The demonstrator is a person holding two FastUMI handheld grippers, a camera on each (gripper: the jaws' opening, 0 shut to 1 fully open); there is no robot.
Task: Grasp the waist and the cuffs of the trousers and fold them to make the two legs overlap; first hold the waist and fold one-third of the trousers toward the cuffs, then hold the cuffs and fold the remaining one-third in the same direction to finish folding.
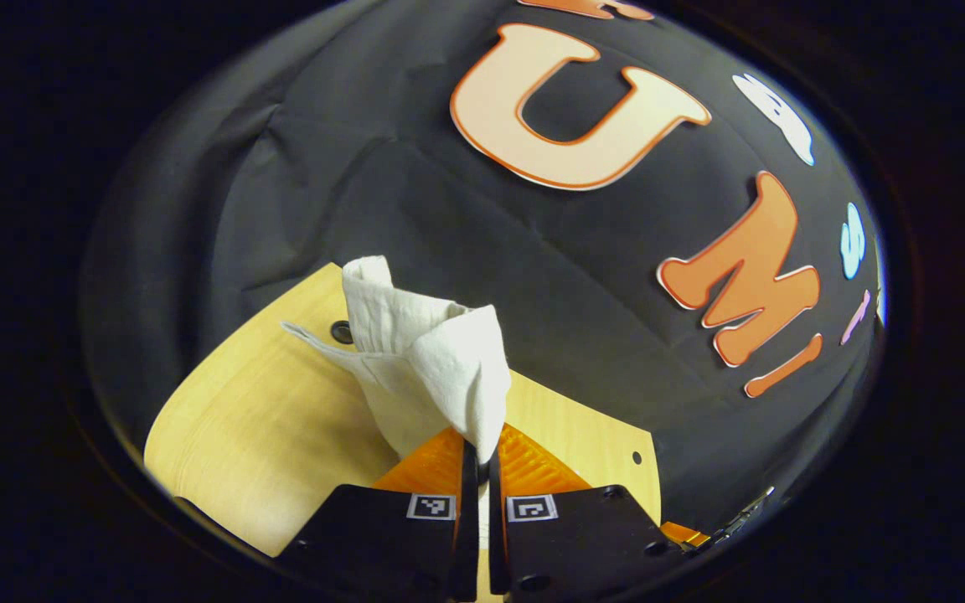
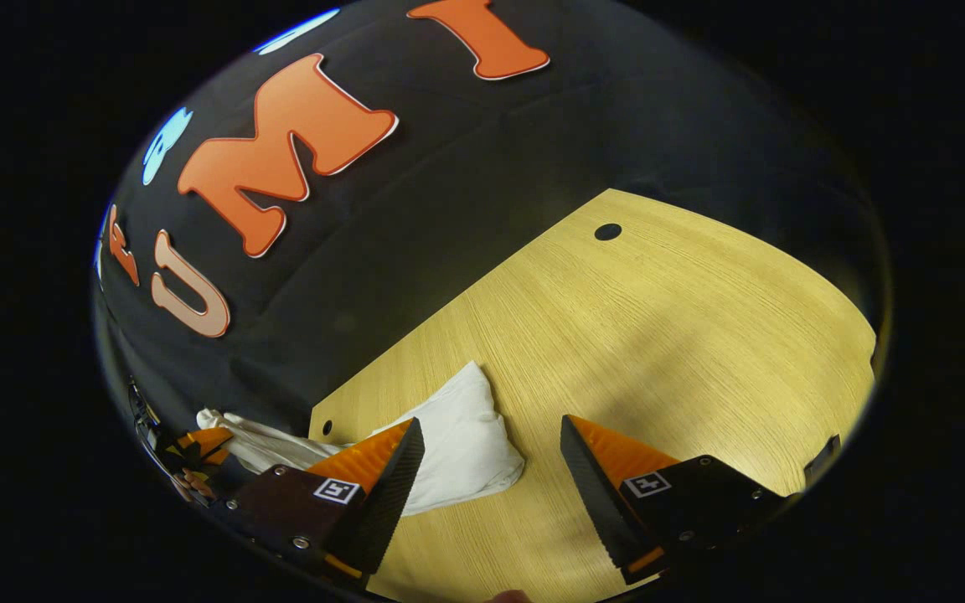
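White trousers point(image 1: 424, 360) rise in a bunched fold straight up from my left gripper point(image 1: 479, 456), whose fingers are shut on the cloth, above the wooden table point(image 1: 256, 435). In the right gripper view the trousers point(image 2: 466, 444) lie partly on the table point(image 2: 658, 327), one end lifted toward the left gripper point(image 2: 198, 448) at the far left edge. My right gripper point(image 2: 491, 456) is open just above the table. Its left finger point(image 2: 382, 477) overlaps the cloth's near edge, and its right finger is over bare wood.
The black booth wall point(image 2: 466, 184) stands close behind the table's back edge. Small dark holes point(image 2: 607, 232) mark the tabletop near its corners. Bare wood stretches to the right of the trousers in the right gripper view.
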